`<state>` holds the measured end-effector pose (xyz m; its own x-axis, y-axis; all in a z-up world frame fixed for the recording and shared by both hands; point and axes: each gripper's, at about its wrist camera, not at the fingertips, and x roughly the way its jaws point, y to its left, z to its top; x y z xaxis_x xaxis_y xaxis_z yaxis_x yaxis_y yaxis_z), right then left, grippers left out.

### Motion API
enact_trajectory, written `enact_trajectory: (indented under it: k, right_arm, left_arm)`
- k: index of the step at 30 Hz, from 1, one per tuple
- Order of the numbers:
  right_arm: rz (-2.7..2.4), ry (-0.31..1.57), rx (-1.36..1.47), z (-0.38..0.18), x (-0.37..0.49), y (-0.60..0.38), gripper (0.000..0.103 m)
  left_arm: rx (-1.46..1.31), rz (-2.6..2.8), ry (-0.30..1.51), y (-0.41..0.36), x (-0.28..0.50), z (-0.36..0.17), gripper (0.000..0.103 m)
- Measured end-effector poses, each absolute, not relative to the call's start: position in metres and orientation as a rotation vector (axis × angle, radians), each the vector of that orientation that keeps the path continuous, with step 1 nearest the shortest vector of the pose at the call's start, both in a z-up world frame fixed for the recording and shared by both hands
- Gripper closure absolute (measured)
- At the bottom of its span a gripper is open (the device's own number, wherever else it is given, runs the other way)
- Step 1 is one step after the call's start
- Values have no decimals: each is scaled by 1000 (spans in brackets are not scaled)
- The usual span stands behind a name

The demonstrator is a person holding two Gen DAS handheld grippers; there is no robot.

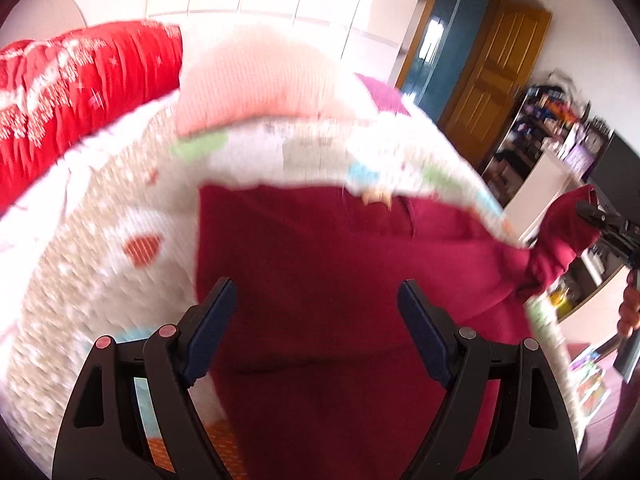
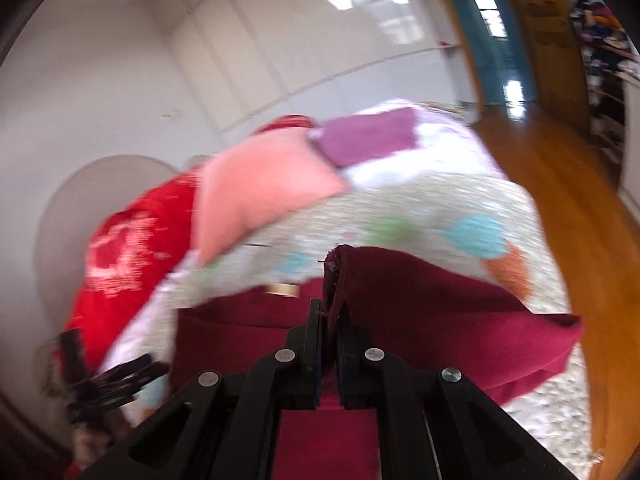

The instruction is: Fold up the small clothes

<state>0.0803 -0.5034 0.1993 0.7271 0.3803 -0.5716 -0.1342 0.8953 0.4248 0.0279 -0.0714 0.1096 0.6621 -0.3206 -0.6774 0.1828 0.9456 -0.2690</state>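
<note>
A dark red garment (image 1: 320, 248) lies spread on the patterned bedspread (image 1: 100, 240). My left gripper (image 1: 316, 300) hovers over its near part, open, with nothing between its fingers. At the right edge of the left wrist view, my right gripper (image 1: 592, 212) holds a bunched corner of the garment lifted off the bed. In the right wrist view the right gripper (image 2: 330, 316) is shut on an edge of the dark red garment (image 2: 440, 312), which drapes off to the right. The left gripper (image 2: 120, 376) shows blurred at the lower left. Both views are motion-blurred.
A red quilt (image 1: 80, 80) is piled at the back left of the bed, with a pink pillow (image 1: 256, 80) and a purple folded cloth (image 2: 368, 136) behind the garment. A wooden door (image 1: 492, 76) and a cluttered shelf (image 1: 552, 120) stand to the right. A wooden board (image 2: 580, 220) borders the bed.
</note>
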Motion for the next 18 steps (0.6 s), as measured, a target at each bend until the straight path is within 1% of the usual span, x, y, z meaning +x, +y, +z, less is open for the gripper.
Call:
enact_trajectory:
  k: [2,5,7,10,11,12,14,16,18]
  right_arm:
    - [426,690,388,213,84,-469,98]
    - [569,706,422,213,97,-421,98]
    - [611,719,417,202,104,-386,98]
    - [711,800,458,159,127,-323,97]
    - [710,842,456,141,133,-307,90]
    - [704,877,440,128,133,-297,73]
    - [694,940,394,104,136,-281,52]
    - [696,922,368,101,127,-290,52]
    - [647,883,331,109,115,-313,52]
  left_arm:
    - [-228,-287,774,-55,27,124,20]
    - [-283,-286,762,-37,29,131,20]
    - [-318,-275,759,-24,29,131,20]
    - [-358,-255,782,-12,32,123,20]
    - [-363,-249,792,-10,32,119,20]
    - [-364,-243,804,-10,32,114,20]
    - [-354,-240,830,-11,32,106,20]
    - [-333,-250,840,-16,31,102,20]
    - [-313,-256,841,-22,32,100,20]
